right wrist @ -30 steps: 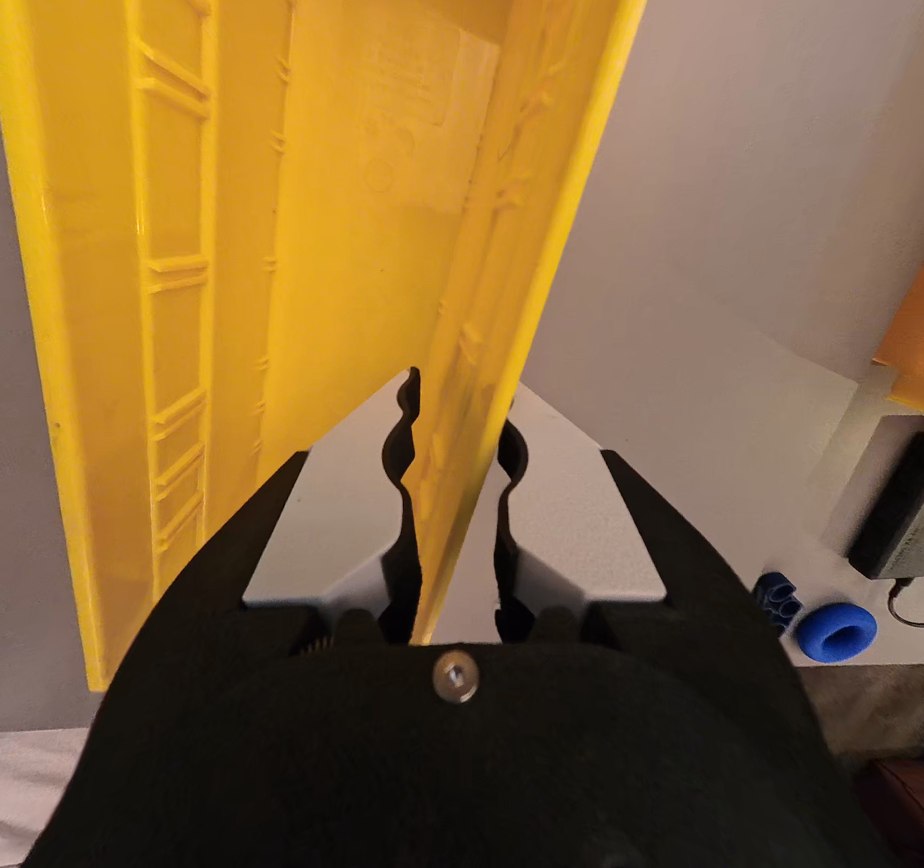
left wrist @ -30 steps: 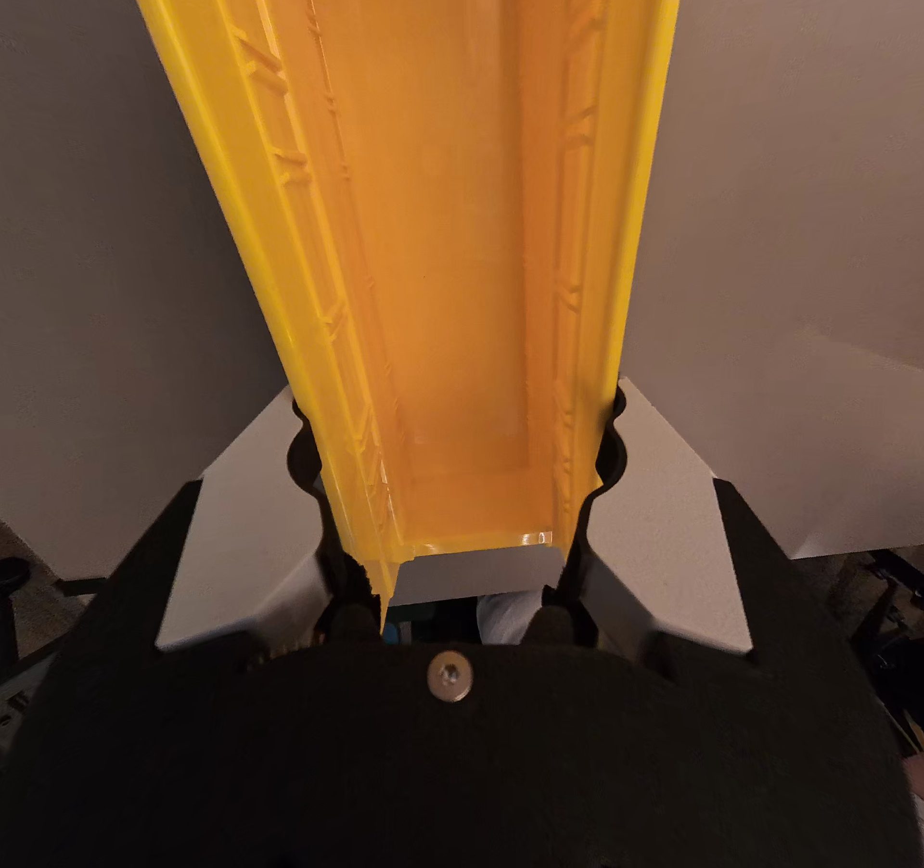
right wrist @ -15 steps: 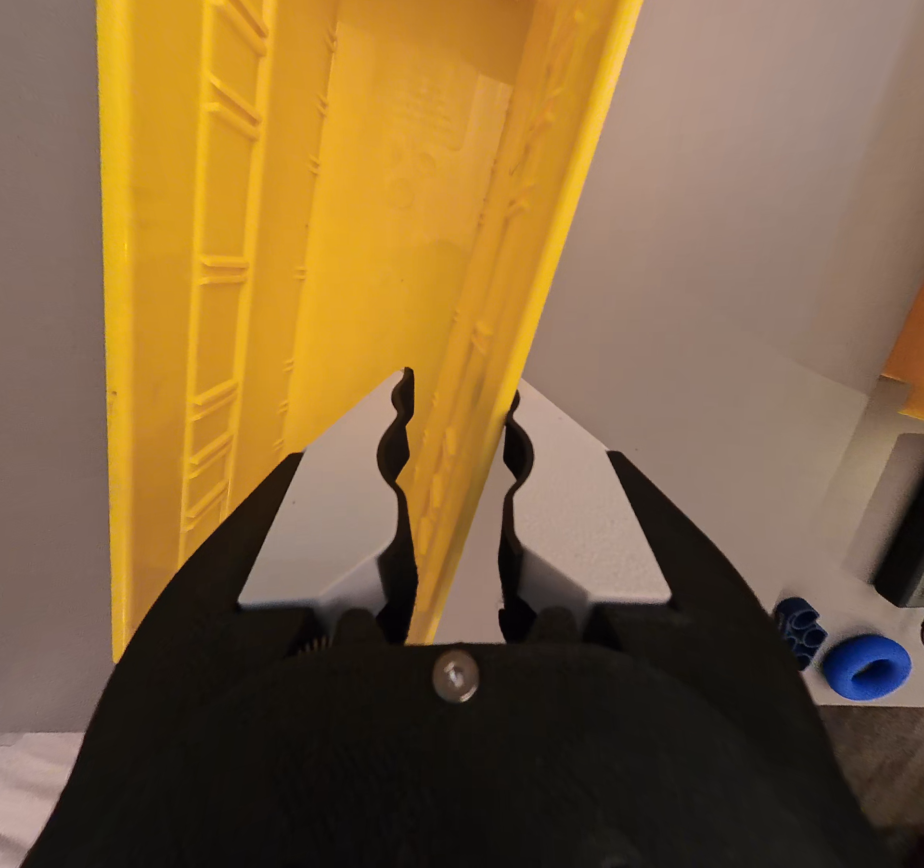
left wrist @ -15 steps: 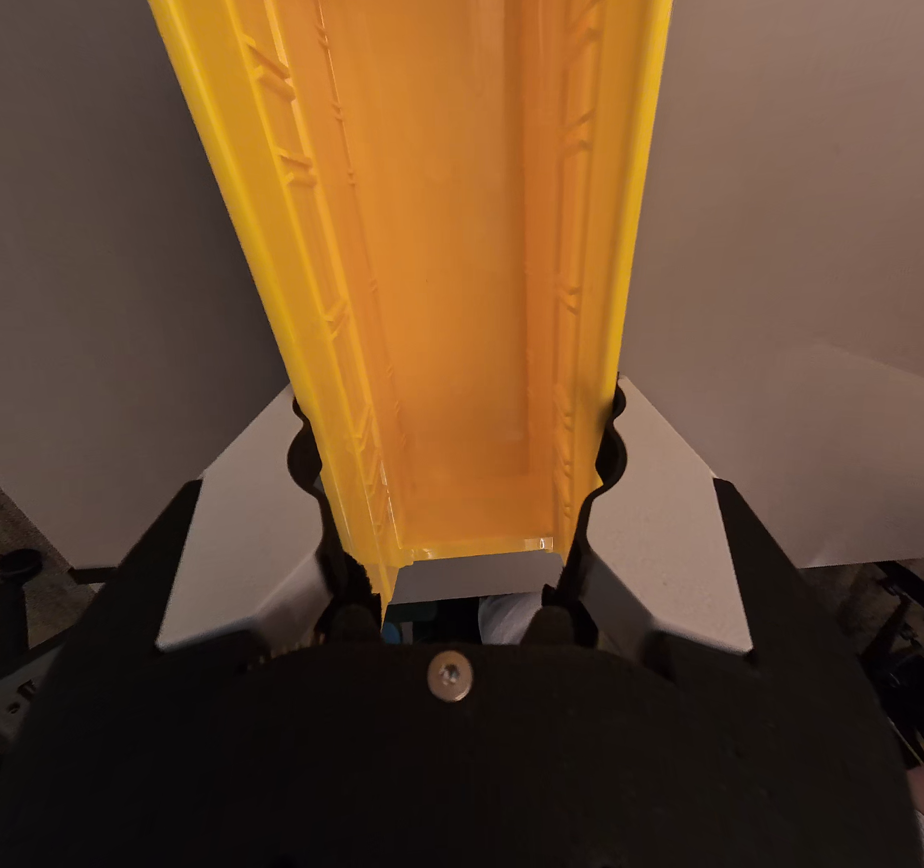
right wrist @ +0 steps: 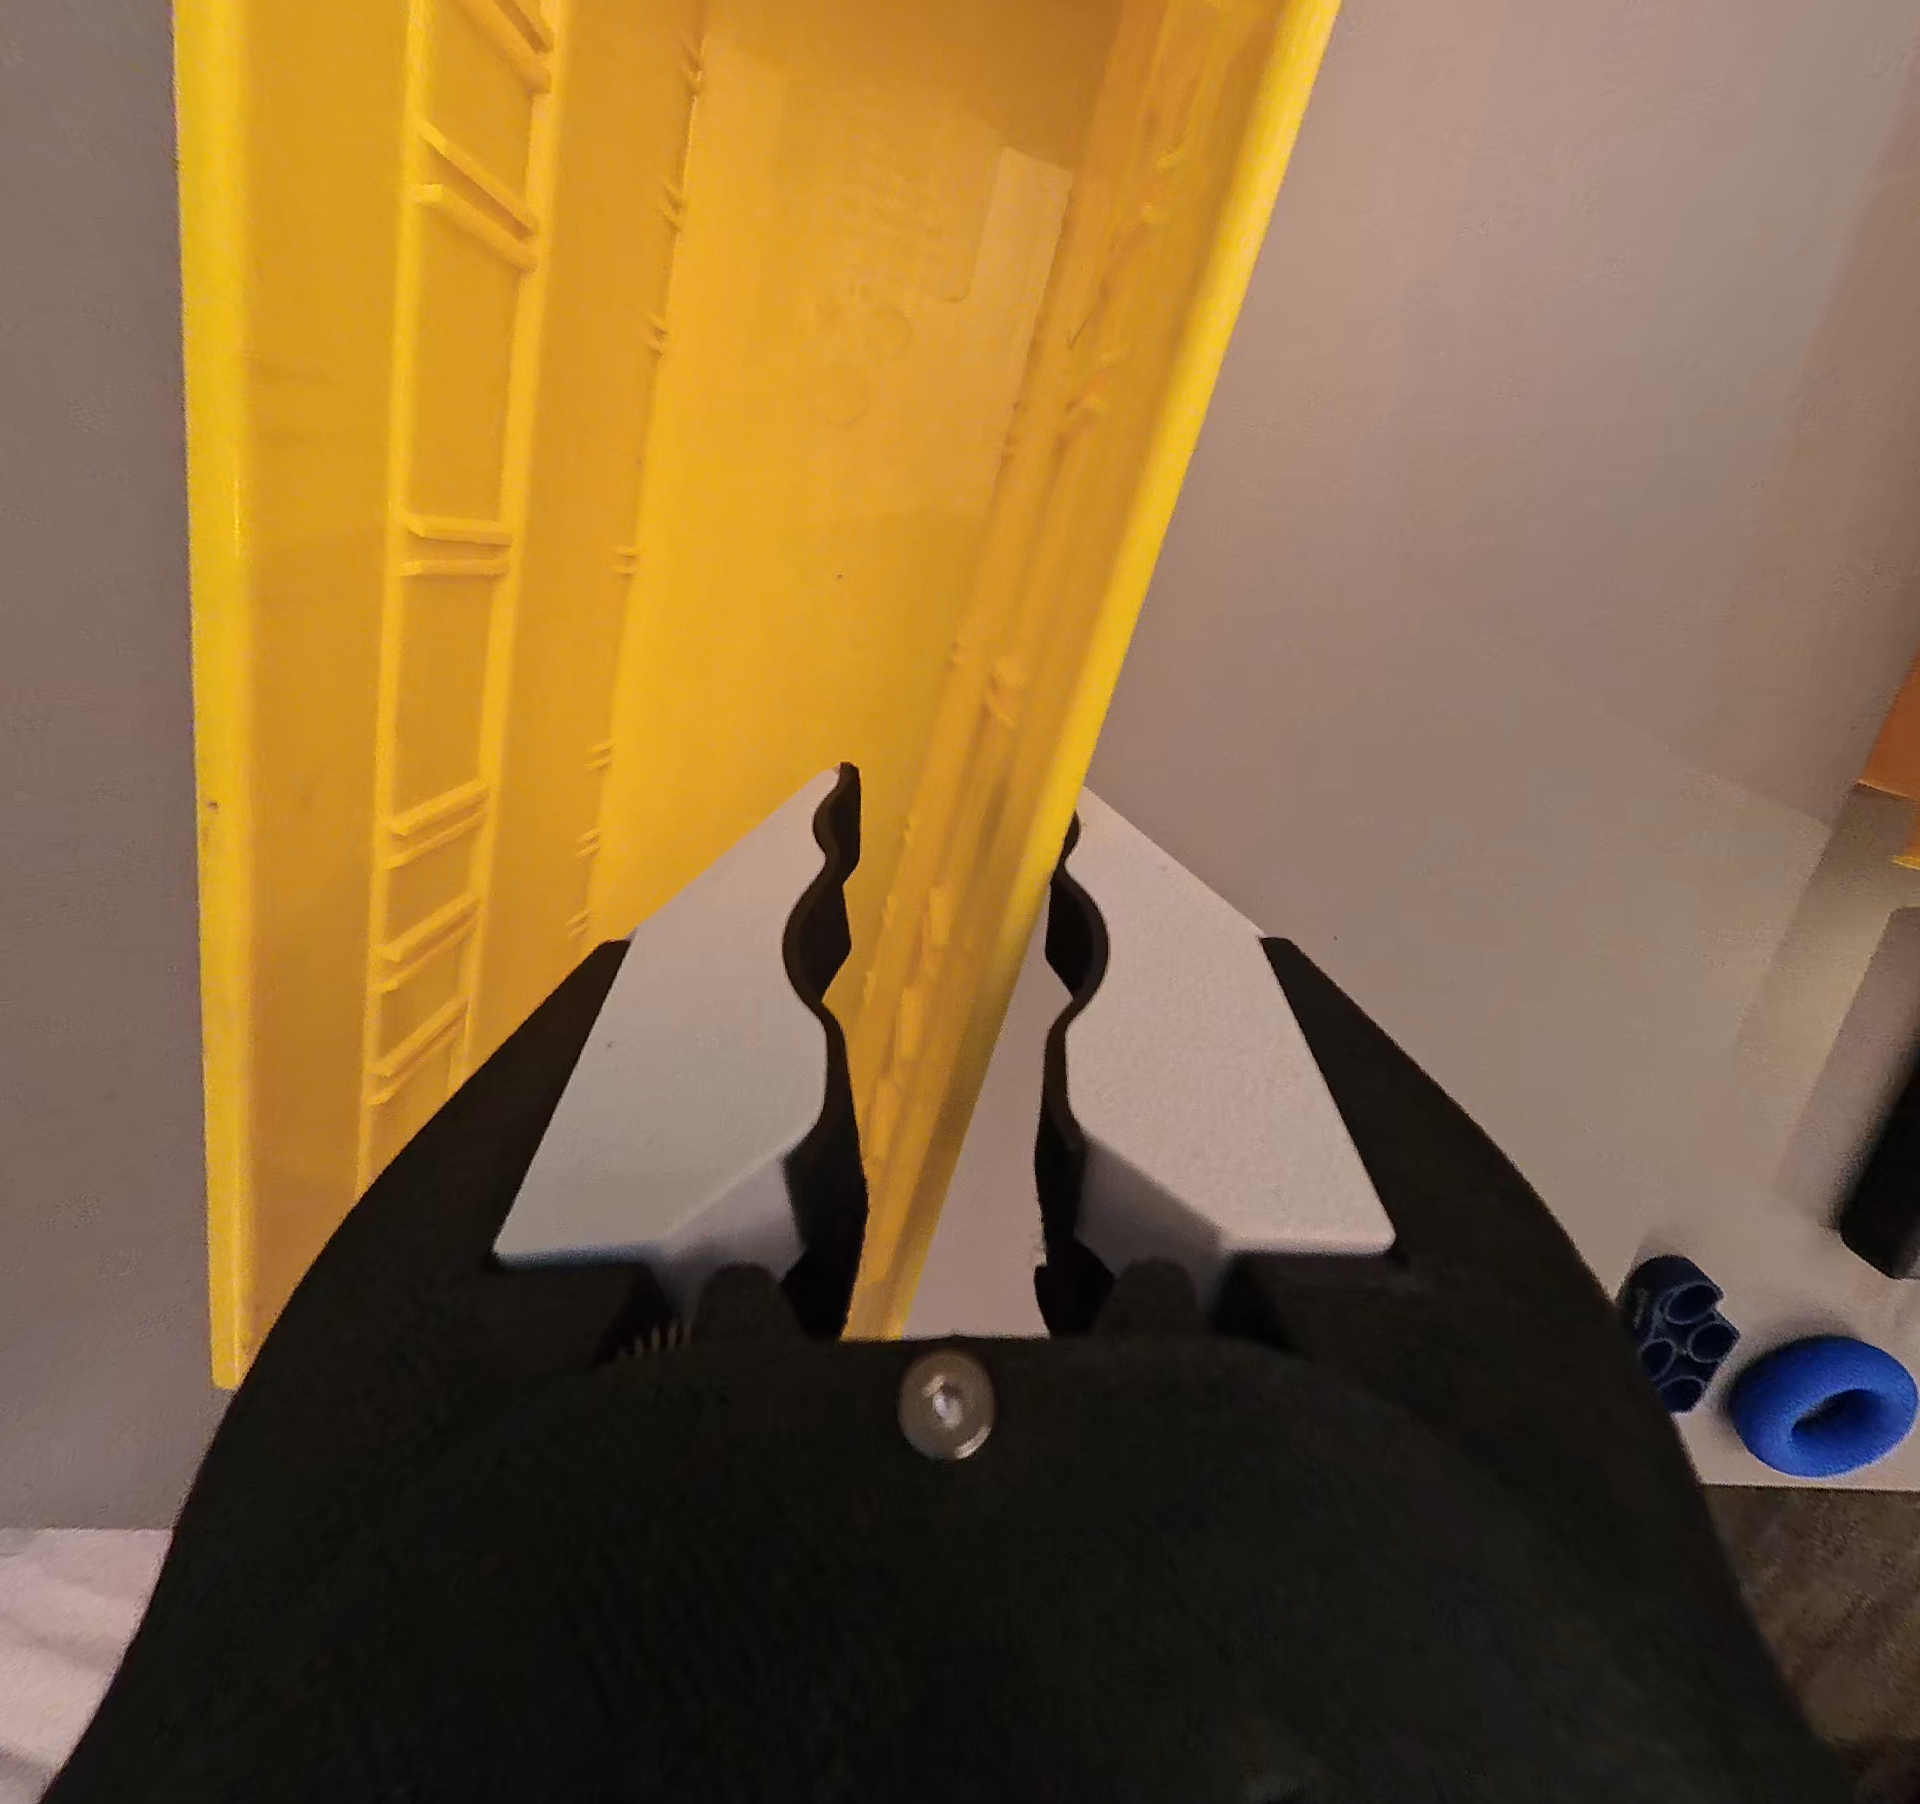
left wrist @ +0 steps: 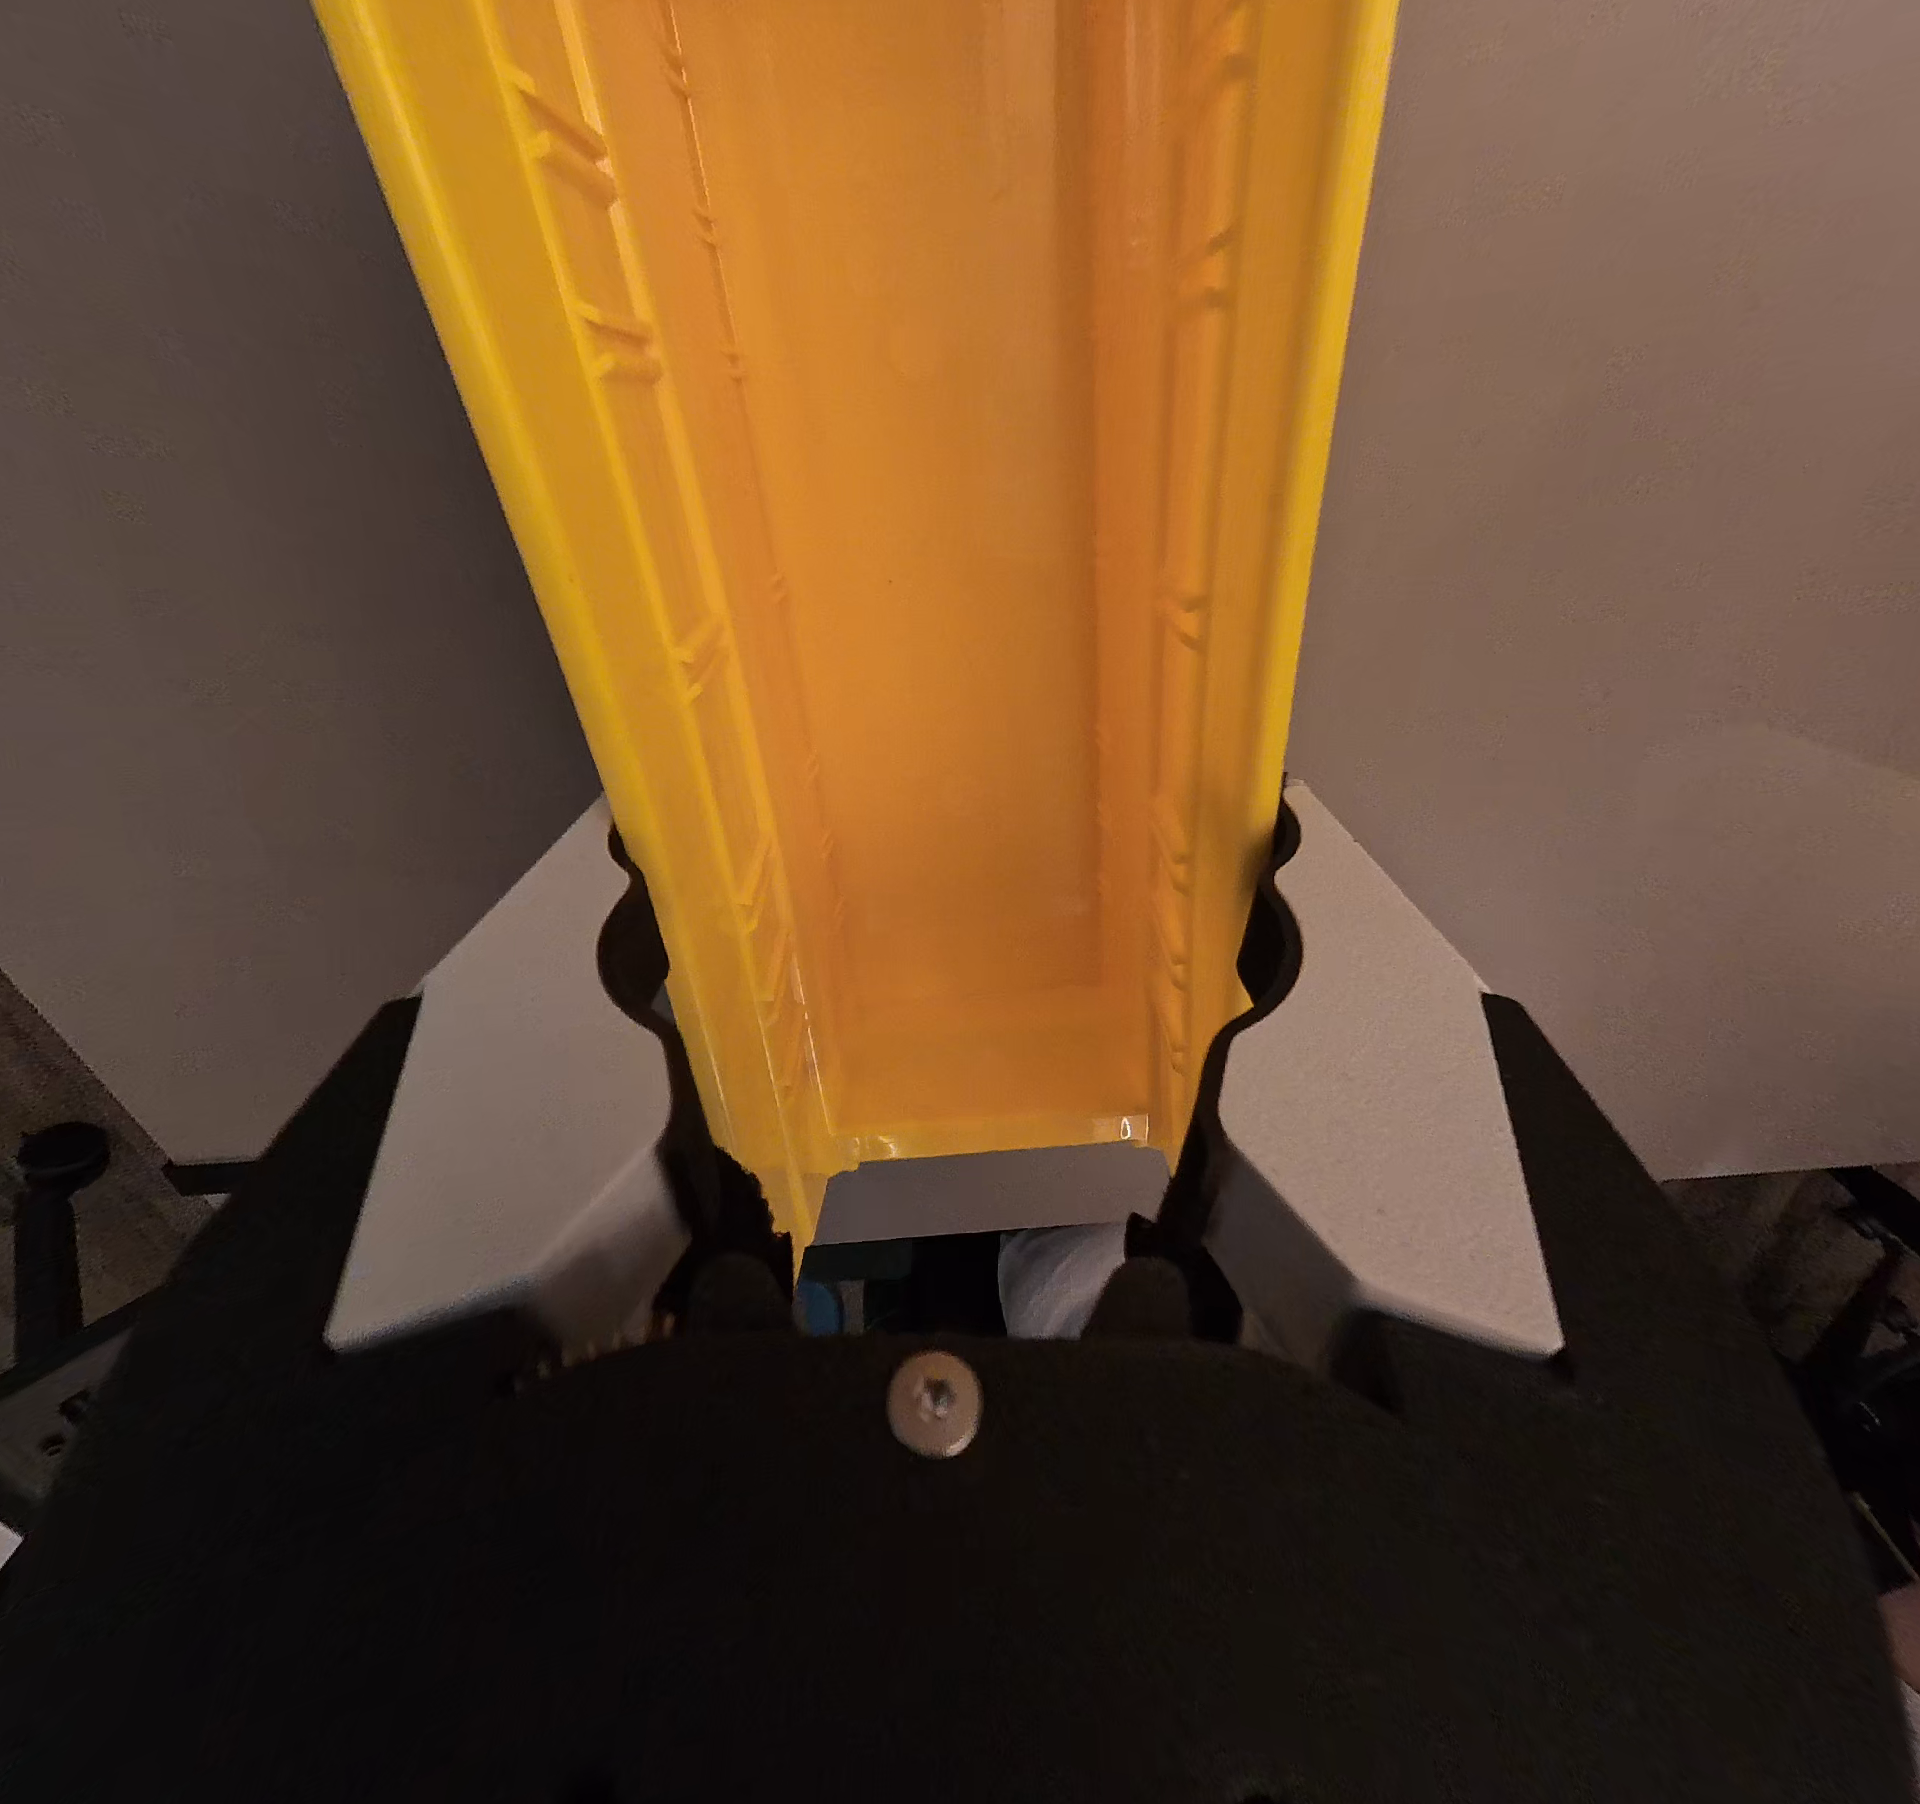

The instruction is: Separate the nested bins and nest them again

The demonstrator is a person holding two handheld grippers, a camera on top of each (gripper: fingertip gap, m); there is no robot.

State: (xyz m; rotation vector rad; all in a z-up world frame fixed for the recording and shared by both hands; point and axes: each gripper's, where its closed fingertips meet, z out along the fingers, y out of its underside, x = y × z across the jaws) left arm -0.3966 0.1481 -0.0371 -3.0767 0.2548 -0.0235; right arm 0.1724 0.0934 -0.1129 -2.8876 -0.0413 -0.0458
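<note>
In the left wrist view a long yellow bin runs straight away from me, lifted in front of a grey wall. My left gripper is spread wide across the bin's near end, with a pad pressed on each long side. In the right wrist view a yellow bin shows its ribbed outer side and base. My right gripper is shut on its right side rim, one pad on the ribbed face and the other pad on the rim's outer edge. Neither view shows the other gripper.
A white table lies behind the bin. On its right part are a blue roll, a dark blue bundle of tubes and a black box. An orange thing shows at the right edge.
In the right wrist view the bin has swung, its left edge moving right, and the jaws have widened a little on the rim. The left grasp is unchanged; its bin drifted slightly right.
</note>
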